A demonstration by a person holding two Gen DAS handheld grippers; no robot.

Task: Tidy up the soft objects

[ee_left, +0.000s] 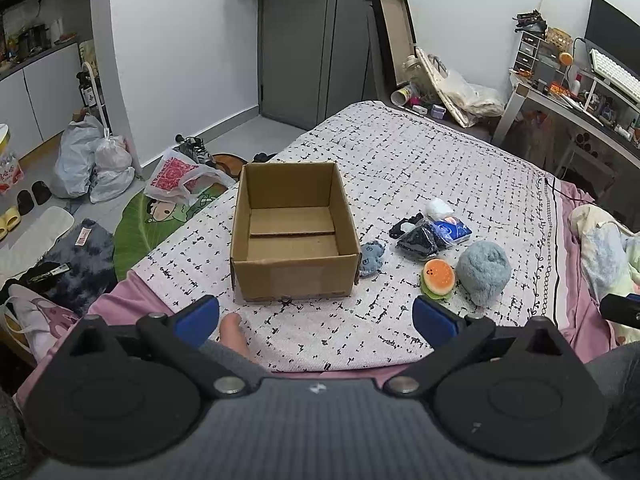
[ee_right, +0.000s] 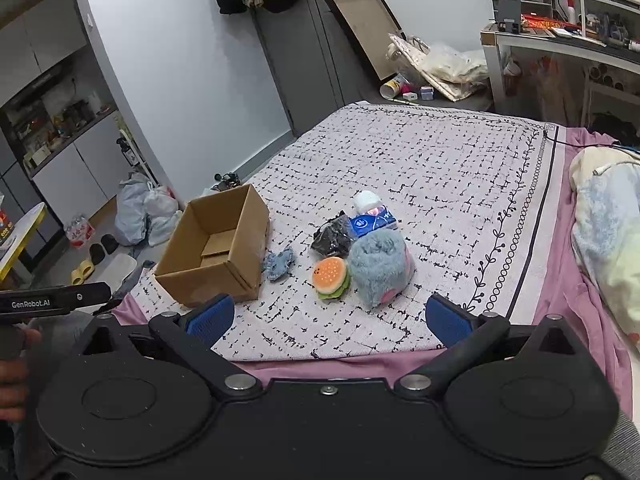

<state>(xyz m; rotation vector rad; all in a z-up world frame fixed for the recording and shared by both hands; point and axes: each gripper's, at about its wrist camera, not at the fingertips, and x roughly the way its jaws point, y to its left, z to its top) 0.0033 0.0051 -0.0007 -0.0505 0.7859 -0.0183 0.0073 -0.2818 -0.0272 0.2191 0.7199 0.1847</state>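
Observation:
An empty cardboard box (ee_left: 294,236) (ee_right: 216,246) stands open on the patterned bedspread (ee_left: 420,168). Right of it lie a small blue plush (ee_left: 371,258) (ee_right: 279,264), a burger plush (ee_left: 439,277) (ee_right: 331,276), a fluffy blue roll (ee_left: 483,269) (ee_right: 378,266), a black bag (ee_left: 418,238) (ee_right: 334,234), a blue tissue pack (ee_left: 454,230) (ee_right: 374,220) and a white roll (ee_left: 439,208) (ee_right: 366,201). My left gripper (ee_left: 316,320) hovers open in front of the box, holding nothing. My right gripper (ee_right: 330,322) is open before the soft pile, holding nothing.
A pink sheet (ee_left: 120,308) edges the bed near me. A bare toe (ee_left: 234,332) rests on the spread. Pillows (ee_right: 608,224) lie at the right. Bags, shoes and a rug (ee_left: 84,256) clutter the floor left. A desk (ee_left: 568,108) stands far right.

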